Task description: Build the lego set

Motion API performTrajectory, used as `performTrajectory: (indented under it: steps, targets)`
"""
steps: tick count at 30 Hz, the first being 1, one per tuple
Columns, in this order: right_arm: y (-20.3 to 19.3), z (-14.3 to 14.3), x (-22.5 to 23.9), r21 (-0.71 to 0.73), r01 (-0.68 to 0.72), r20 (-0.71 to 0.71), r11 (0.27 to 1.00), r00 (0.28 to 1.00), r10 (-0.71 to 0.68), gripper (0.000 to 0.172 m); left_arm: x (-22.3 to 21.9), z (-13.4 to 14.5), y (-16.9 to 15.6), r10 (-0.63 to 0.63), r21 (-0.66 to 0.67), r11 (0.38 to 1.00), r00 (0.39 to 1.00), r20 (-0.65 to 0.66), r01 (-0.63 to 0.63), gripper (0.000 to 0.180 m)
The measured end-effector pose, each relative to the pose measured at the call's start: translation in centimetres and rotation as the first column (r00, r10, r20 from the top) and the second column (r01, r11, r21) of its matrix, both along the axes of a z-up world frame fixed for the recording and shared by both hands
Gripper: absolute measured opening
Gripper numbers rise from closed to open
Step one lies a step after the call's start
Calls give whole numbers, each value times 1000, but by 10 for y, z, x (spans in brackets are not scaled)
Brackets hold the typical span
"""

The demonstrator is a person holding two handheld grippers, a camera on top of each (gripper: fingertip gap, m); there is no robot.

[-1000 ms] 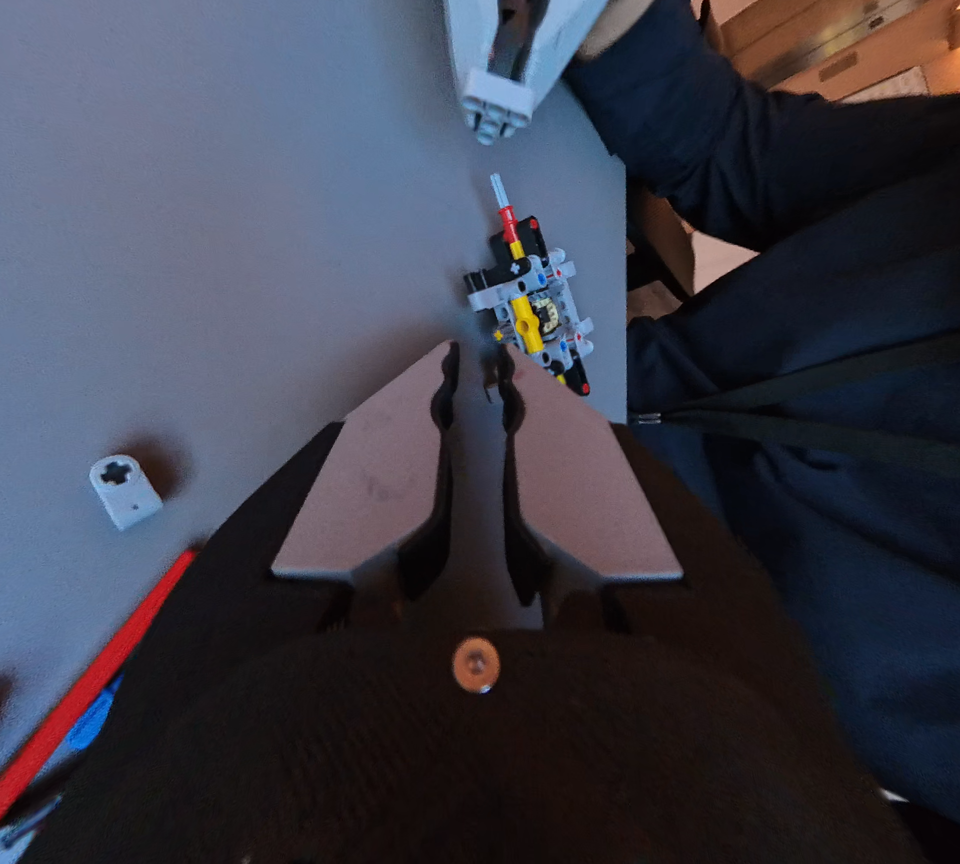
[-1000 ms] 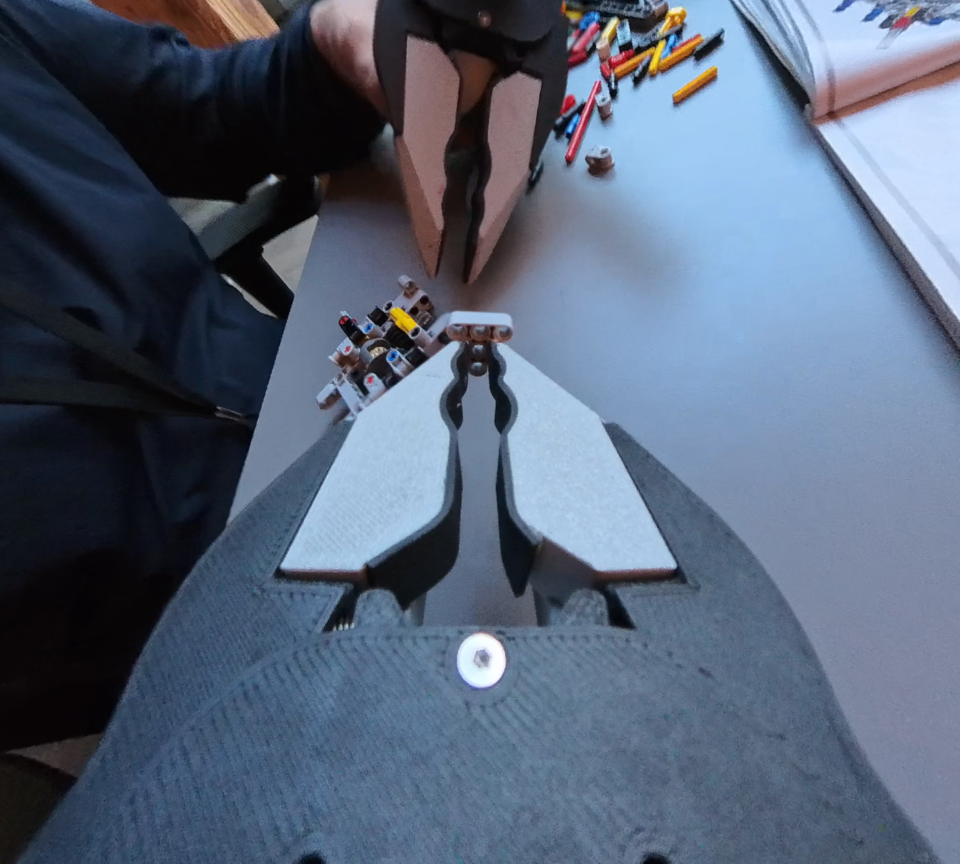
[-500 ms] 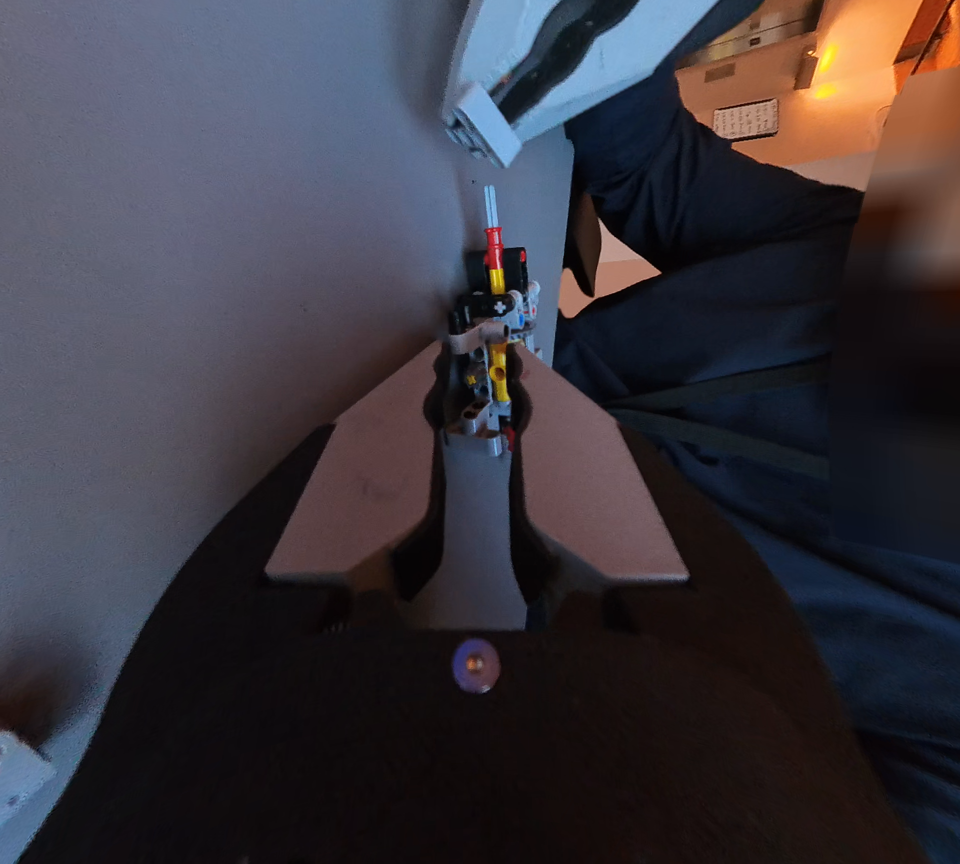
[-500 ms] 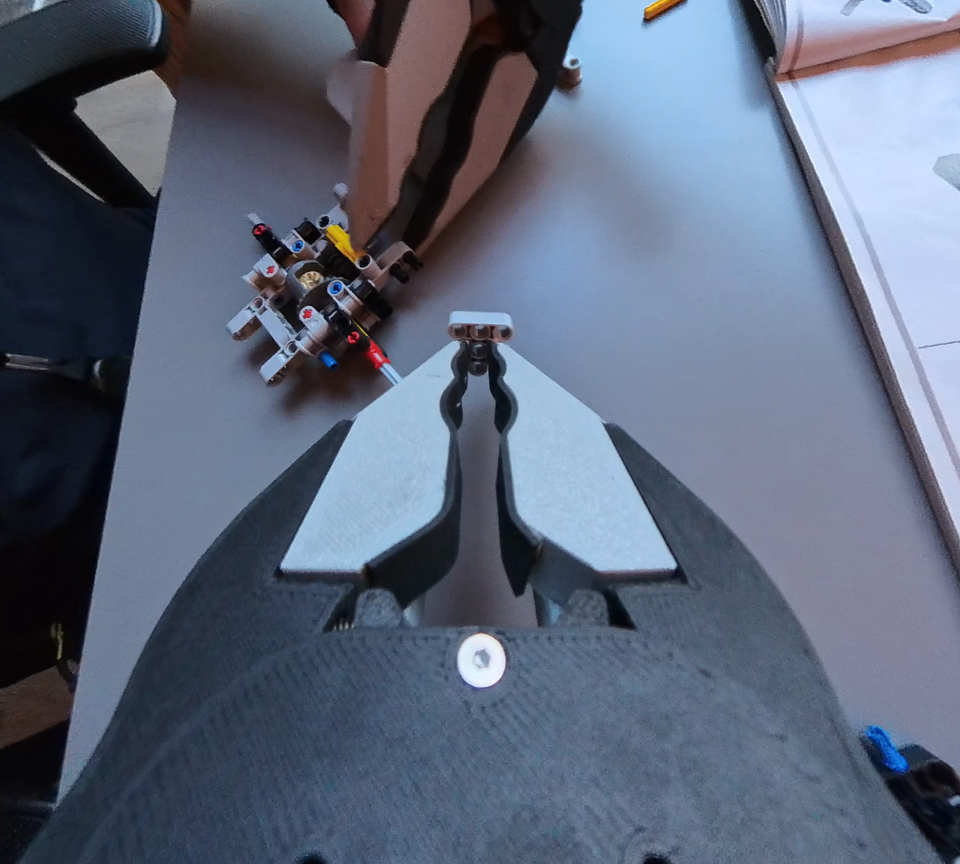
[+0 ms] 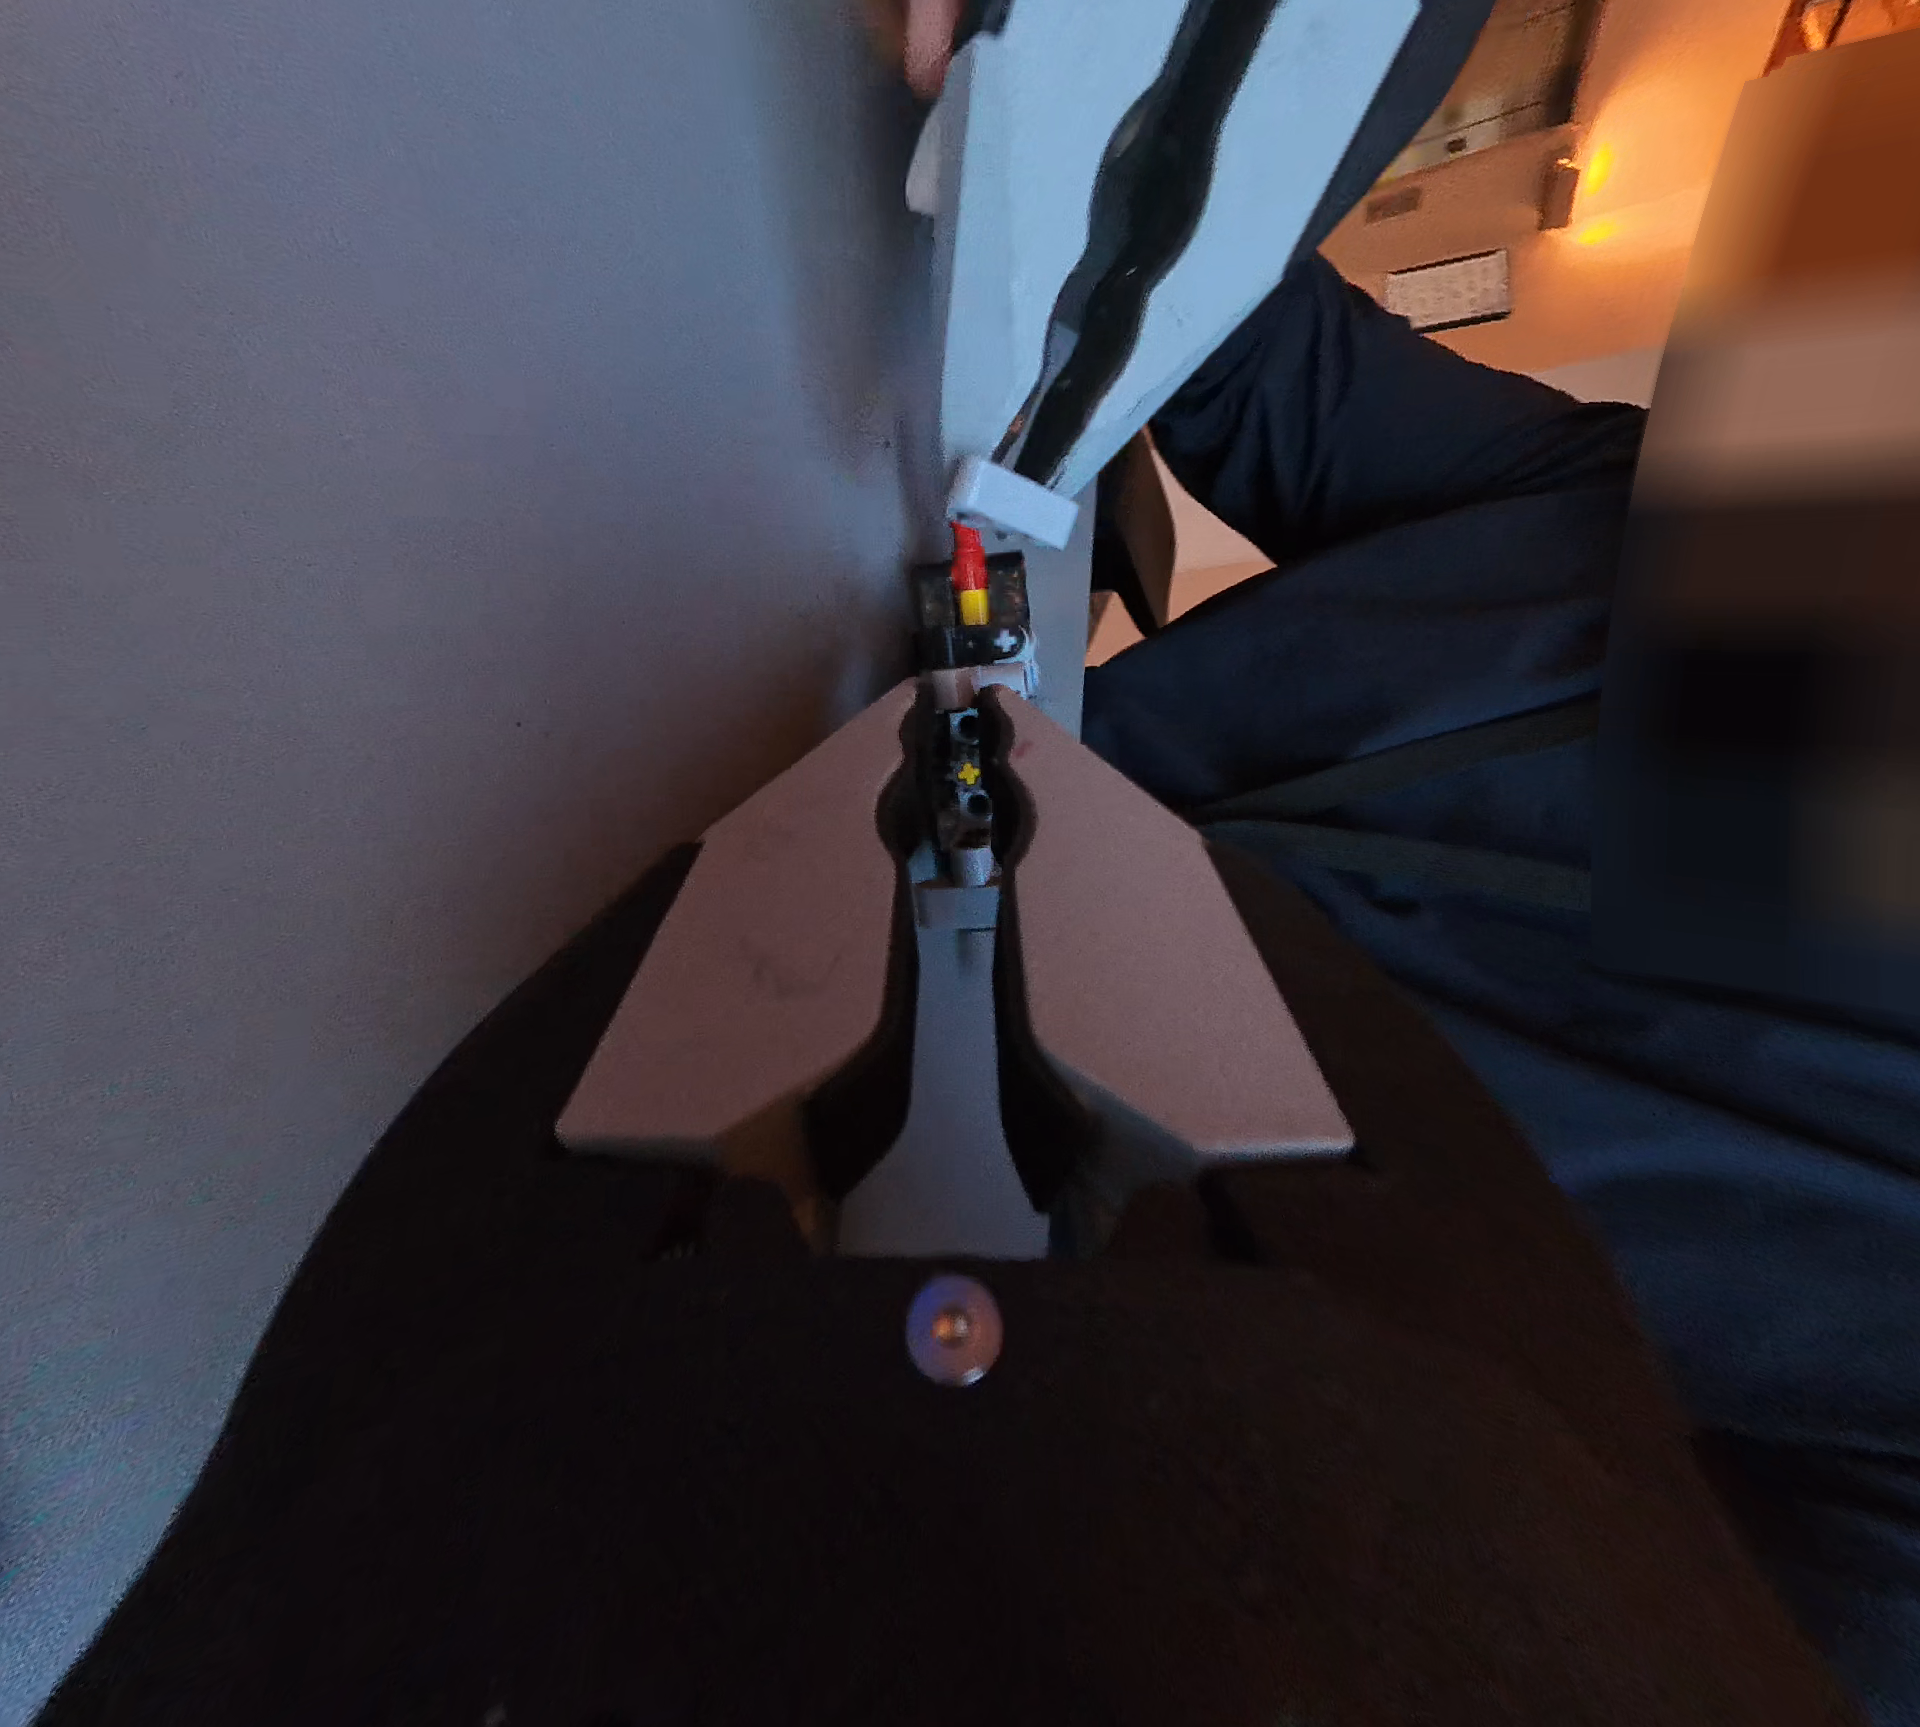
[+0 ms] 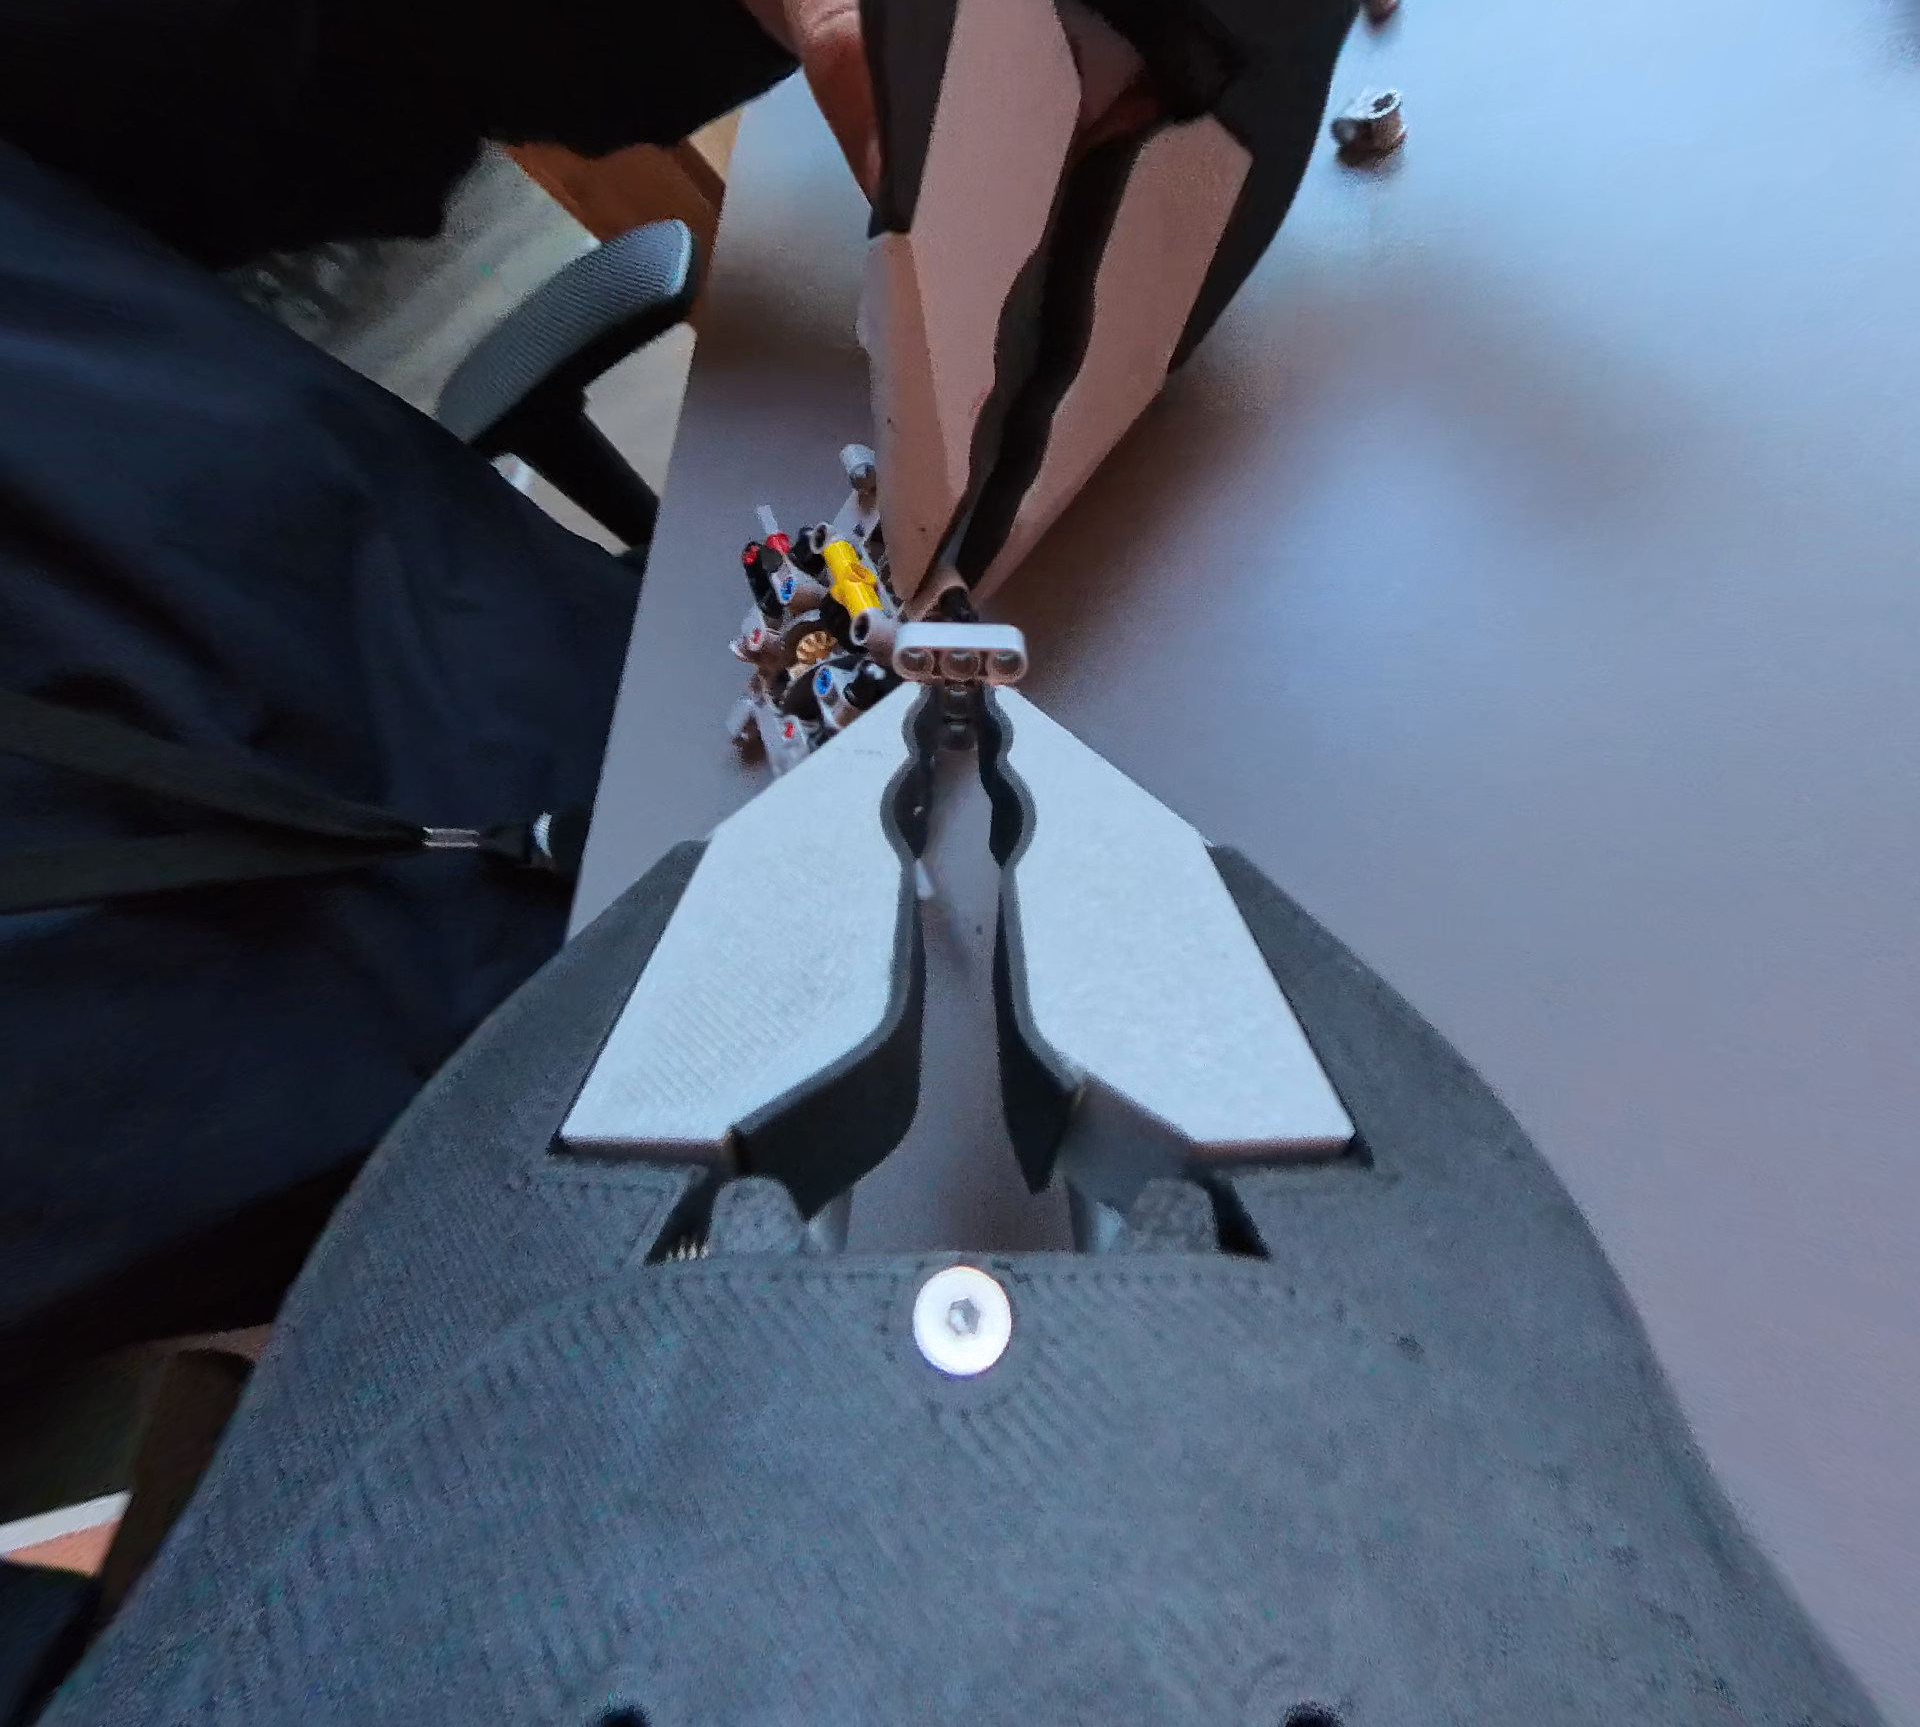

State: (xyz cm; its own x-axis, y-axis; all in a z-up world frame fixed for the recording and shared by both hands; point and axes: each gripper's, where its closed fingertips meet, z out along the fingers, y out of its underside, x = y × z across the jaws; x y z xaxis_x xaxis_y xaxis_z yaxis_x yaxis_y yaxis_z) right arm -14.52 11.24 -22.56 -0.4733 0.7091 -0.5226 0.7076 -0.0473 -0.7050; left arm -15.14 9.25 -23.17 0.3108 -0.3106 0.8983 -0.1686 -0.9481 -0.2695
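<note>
Left gripper was nearly closed, its tan fingers pinching the small multicoloured plastic brick assembly near the grey table's edge. Right gripper was clamped on a light-grey three-hole plastic beam, close to the assembly's red-and-yellow axle. Judged light, rigid, prone to popping apart; grip the frame, not the pins.

I can read no writing here; the pale wall plate far beyond my fingers is too blurred.
</note>
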Motion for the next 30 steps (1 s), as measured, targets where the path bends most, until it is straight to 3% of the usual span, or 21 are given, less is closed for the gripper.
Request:
performTrajectory:
  steps: [11, 21, 23, 27, 30]
  targets:
    - [-12, 17, -12, -283, 17, -10, 959, 1000, -21, 3, -5, 19, 5, 76, 168, 985, 986, -148, -51, 5]
    - [-20, 14, -11, -276, -5, 8, 961, 1000, 8, 3, 4, 15, -6, 89, 174, 982, 989, -117, -68, 6]
    - [-14, 9, -11, -239, 21, 27, 971, 1000, -15, 4, 0, 14, -5, 112, 179, 980, 988, -107, -92, 6]
    - [17, -14, -6, -23, 127, 99, 992, 987, -124, 4, -5, 11, -3, 153, 159, 977, 987, -47, -144, 6]
    - [25, -15, -7, 122, 139, 55, 983, 988, -147, 4, -6, 11, -5, 166, 159, 974, 986, -25, -160, 6]
